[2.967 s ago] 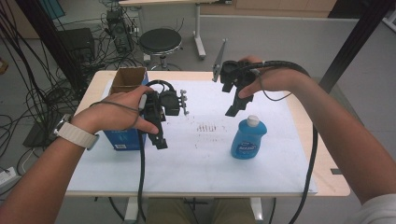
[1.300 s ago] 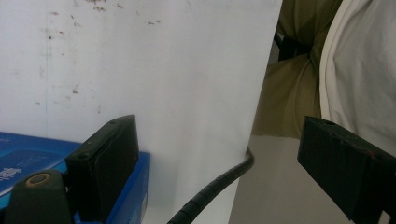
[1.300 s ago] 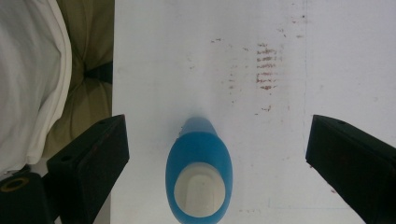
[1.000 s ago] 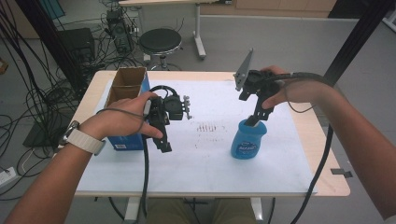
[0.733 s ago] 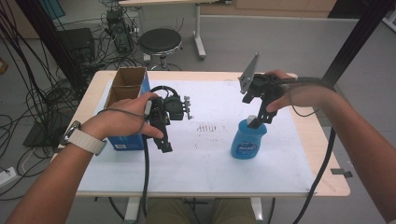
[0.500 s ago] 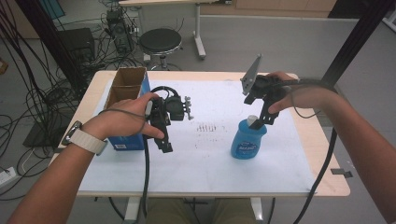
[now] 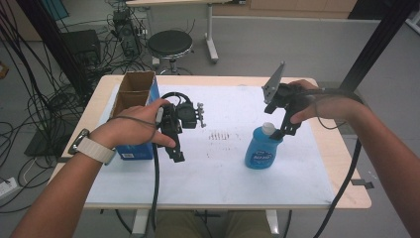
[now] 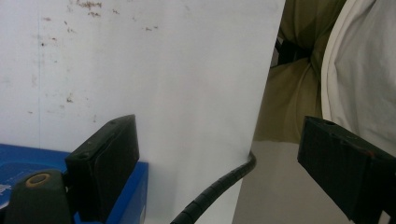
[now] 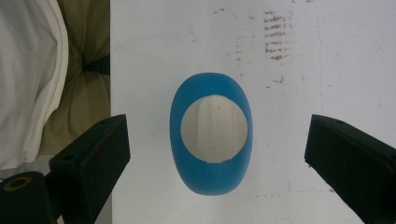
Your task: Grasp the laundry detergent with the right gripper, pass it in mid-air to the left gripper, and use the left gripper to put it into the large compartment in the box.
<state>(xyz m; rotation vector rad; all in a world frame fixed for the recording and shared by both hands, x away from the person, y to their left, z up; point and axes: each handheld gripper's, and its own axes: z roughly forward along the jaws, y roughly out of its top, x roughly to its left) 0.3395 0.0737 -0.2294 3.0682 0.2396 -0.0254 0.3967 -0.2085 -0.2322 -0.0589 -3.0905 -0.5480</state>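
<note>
Two grippers hung over the white-covered table point(image 7: 208, 178) when we took this. Our right gripper point(image 7: 286, 130) pointed straight down above the blue soap bottle point(image 7: 261, 151), which stood upright right of the table's middle; seen from the right gripper view, its white cap point(image 9: 214, 129) lay centred between wide-spread jaws that touched nothing. Our left gripper point(image 7: 174, 148) (jaws likewise wide apart, nothing between them) hovered just beside the blue cardboard box point(image 7: 134, 104) near the table's left edge.

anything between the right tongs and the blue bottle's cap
No. In the right gripper view the open right tongs hang straight above the blue bottle, gap bare.
</note>
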